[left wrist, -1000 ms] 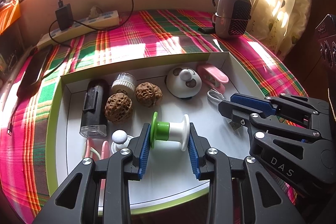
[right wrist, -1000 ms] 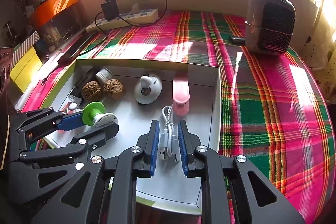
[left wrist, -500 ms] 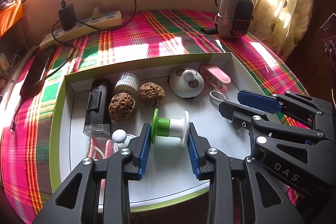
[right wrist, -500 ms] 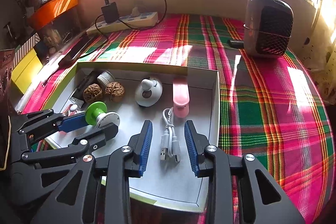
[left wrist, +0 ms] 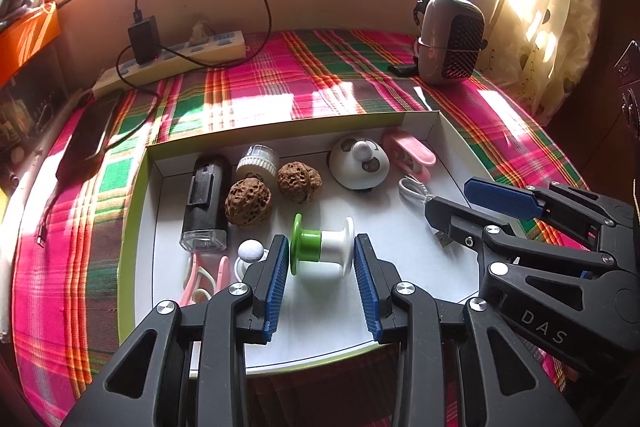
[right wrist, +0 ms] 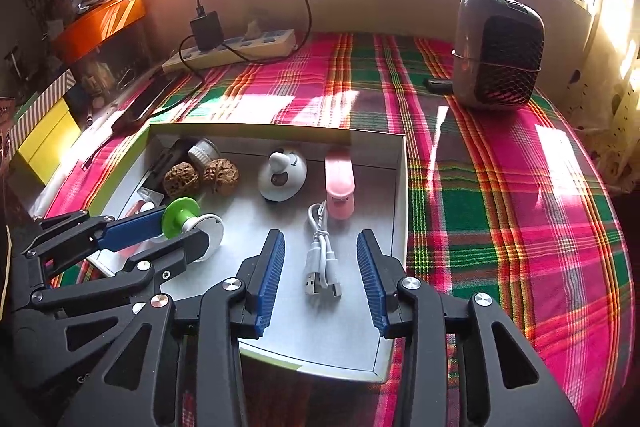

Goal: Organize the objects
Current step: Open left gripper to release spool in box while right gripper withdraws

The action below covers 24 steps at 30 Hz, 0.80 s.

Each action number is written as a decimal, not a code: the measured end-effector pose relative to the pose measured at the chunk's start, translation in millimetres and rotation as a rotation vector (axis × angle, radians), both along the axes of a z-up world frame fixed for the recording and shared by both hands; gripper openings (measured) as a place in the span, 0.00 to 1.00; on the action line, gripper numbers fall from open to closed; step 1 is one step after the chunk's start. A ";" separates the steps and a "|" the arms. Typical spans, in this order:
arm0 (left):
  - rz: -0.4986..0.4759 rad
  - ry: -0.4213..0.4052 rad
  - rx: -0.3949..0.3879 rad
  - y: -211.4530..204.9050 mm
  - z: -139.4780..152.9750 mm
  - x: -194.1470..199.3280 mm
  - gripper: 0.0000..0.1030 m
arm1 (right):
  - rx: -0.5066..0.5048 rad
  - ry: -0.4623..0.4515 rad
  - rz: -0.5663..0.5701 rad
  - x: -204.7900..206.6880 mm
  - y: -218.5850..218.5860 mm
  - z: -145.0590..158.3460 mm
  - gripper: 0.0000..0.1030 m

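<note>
A white box with a green rim sits on the plaid cloth. My left gripper is shut on a green and white spool, low over the box floor. In the right wrist view the spool sits at the left between the left gripper's fingers. My right gripper is opening, and a coiled white USB cable lies on the box floor between its blue pads, untouched. The box also holds two walnuts, a black cylinder, a white panda dome and a pink clip.
A small heater stands at the back right of the table. A power strip with a black charger lies along the back wall, and a dark phone lies left of the box. Orange and yellow boxes sit off the left edge.
My right gripper's jaws have spread apart and let go of the white cable, which now lies loose on the box floor. The left gripper and its spool have stayed put.
</note>
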<state>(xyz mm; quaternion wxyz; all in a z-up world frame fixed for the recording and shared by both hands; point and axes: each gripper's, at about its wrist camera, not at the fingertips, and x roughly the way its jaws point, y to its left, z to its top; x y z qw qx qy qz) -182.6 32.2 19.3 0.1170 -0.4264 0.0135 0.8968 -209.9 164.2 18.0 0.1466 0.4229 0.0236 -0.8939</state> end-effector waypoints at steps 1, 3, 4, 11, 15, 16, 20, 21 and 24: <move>0.003 0.005 0.001 -0.1 1.2 1.5 0.31 | -0.001 0.002 -0.002 1.1 0.2 0.8 0.38; 0.003 0.015 0.006 -0.5 4.2 4.7 0.31 | -0.003 0.004 -0.006 3.3 0.8 2.0 0.38; 0.006 0.017 0.004 -0.7 5.0 5.9 0.31 | -0.005 0.005 -0.007 4.4 0.9 2.4 0.38; 0.035 0.041 -0.005 -1.6 11.7 19.0 0.31 | -0.007 0.021 -0.016 13.9 0.9 7.2 0.38; 0.045 0.053 -0.010 -2.1 16.0 27.6 0.31 | -0.017 0.032 -0.020 21.0 2.4 11.5 0.38; 0.054 0.056 -0.018 -2.3 16.7 29.8 0.31 | -0.018 0.037 -0.021 23.1 2.5 12.8 0.38; 0.069 0.066 -0.015 -4.9 19.4 40.0 0.31 | -0.021 0.049 -0.024 30.9 2.0 16.6 0.38; 0.071 0.071 -0.018 -5.5 20.1 42.3 0.31 | -0.020 0.051 -0.023 32.8 1.6 17.2 0.38; 0.089 0.081 -0.017 -7.3 22.2 48.6 0.31 | -0.016 0.059 -0.022 39.4 0.5 19.3 0.38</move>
